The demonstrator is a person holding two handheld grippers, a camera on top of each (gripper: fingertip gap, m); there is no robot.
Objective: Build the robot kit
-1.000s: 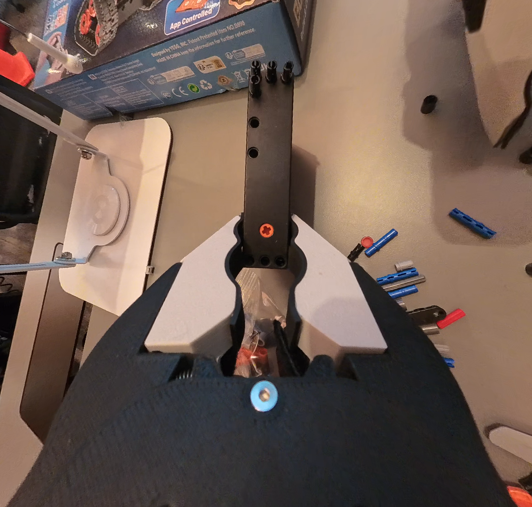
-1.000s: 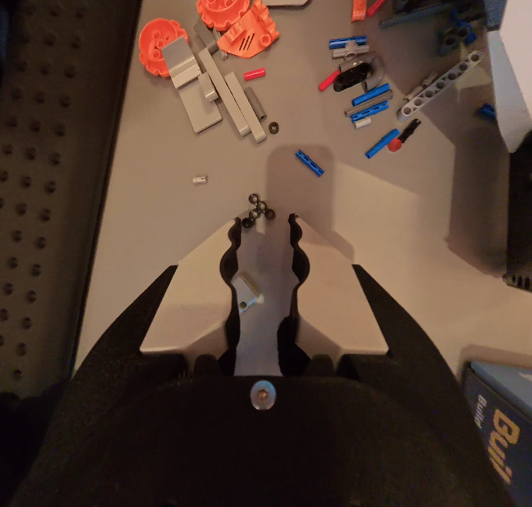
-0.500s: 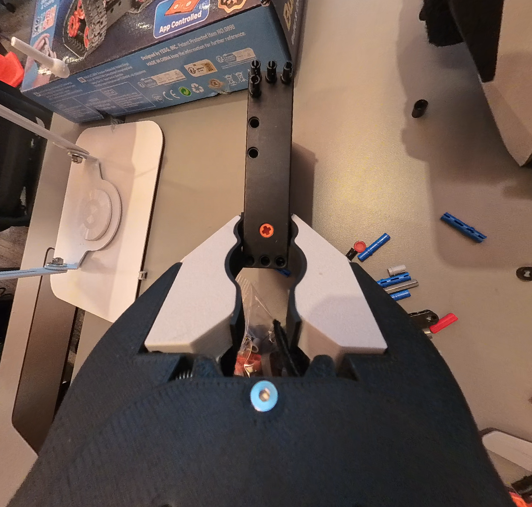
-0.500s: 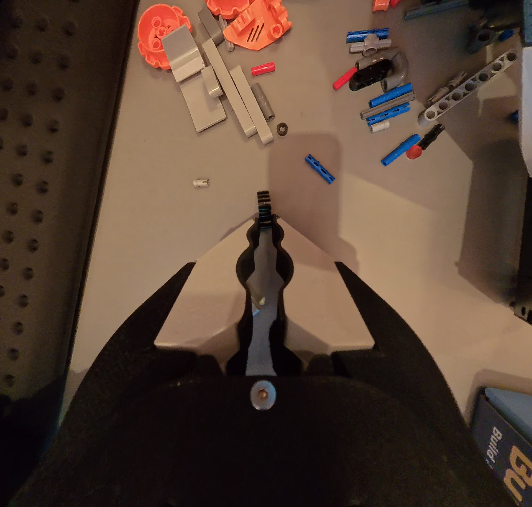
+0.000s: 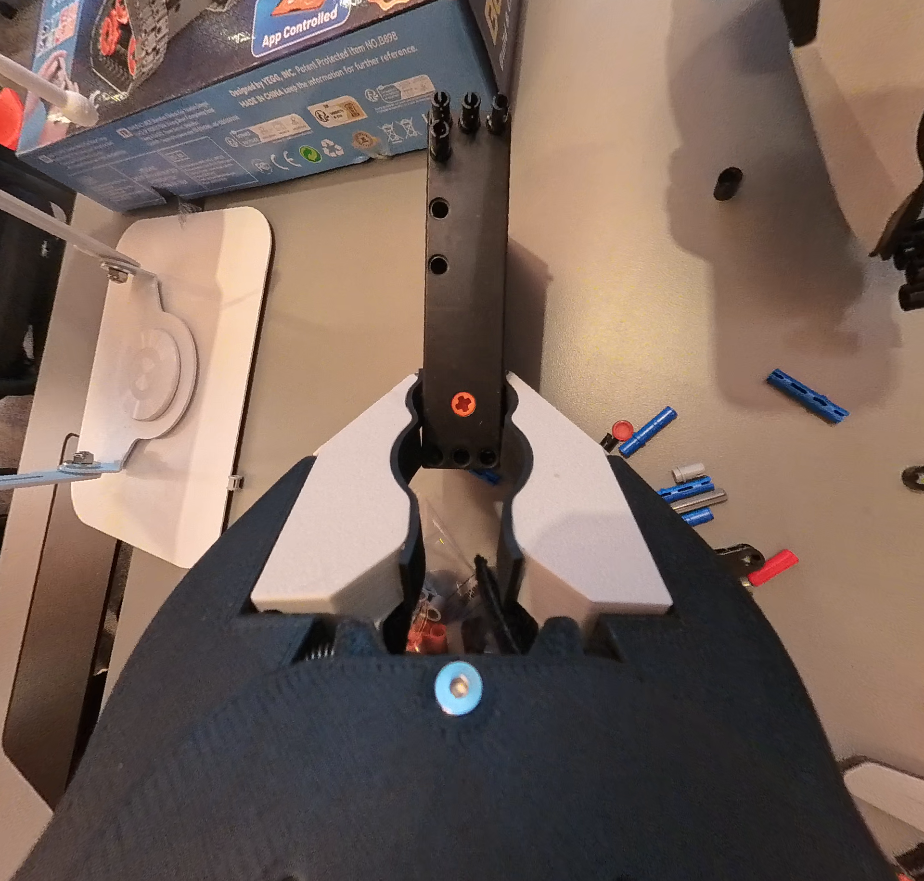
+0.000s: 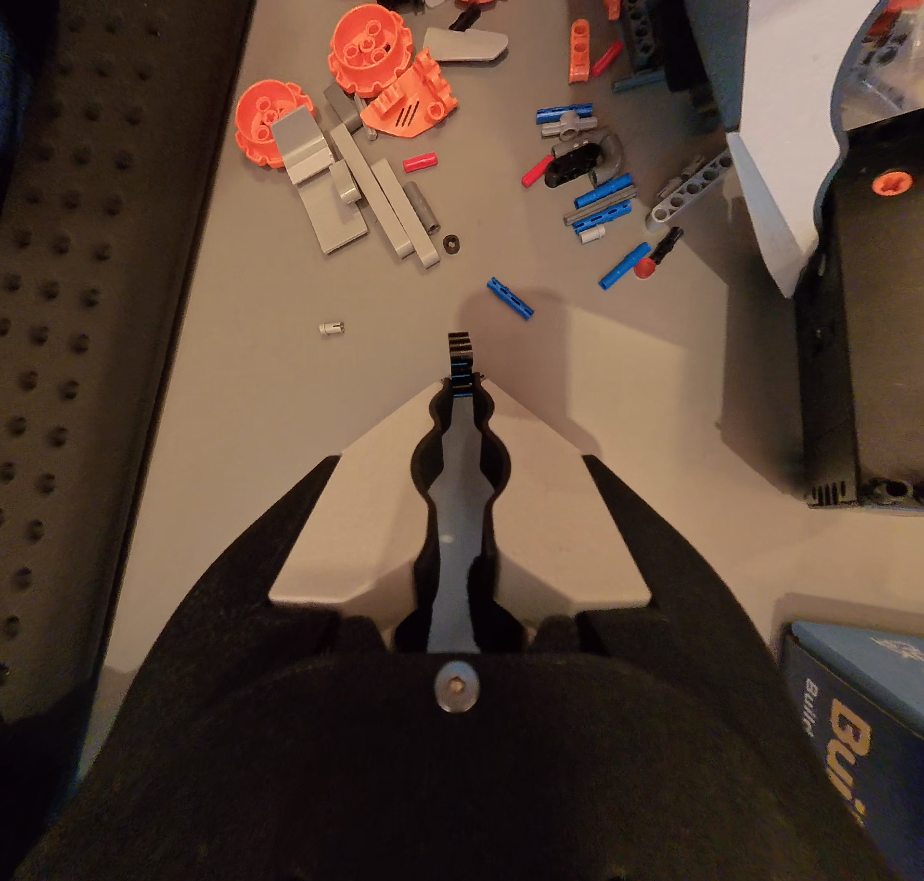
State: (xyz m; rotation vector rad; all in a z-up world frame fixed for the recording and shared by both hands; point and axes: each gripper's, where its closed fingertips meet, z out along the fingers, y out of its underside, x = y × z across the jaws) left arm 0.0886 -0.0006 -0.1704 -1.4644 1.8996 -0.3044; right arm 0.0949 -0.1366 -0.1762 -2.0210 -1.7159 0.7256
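My left gripper [image 5: 462,382] is shut on the near end of a long black block [image 5: 465,282] with an orange cross-hole and black pins at its far end. It holds the block above the beige table. In the right wrist view the same block [image 6: 880,337] shows at the right edge between the left gripper's grey fingers [image 6: 770,167]. My right gripper [image 6: 462,382] is shut on a small black toothed gear [image 6: 460,352], held edge-on just above the table. A blue pin [image 6: 510,298] lies a little beyond it.
Orange wheels [image 6: 370,49], grey beams [image 6: 380,197] and blue and red pins [image 6: 605,202] lie scattered ahead of the right gripper. A dark perforated mat [image 6: 75,257] runs along the left. A blue box [image 5: 260,82] and a white stand base [image 5: 200,407] lie by the left gripper. There is about 15 centimeters between the tips of the two grippers.
My right gripper was open over the black gear, then shut on it and now holds it at its tips. The left gripper keeps its hold on the block and has shifted only slightly.
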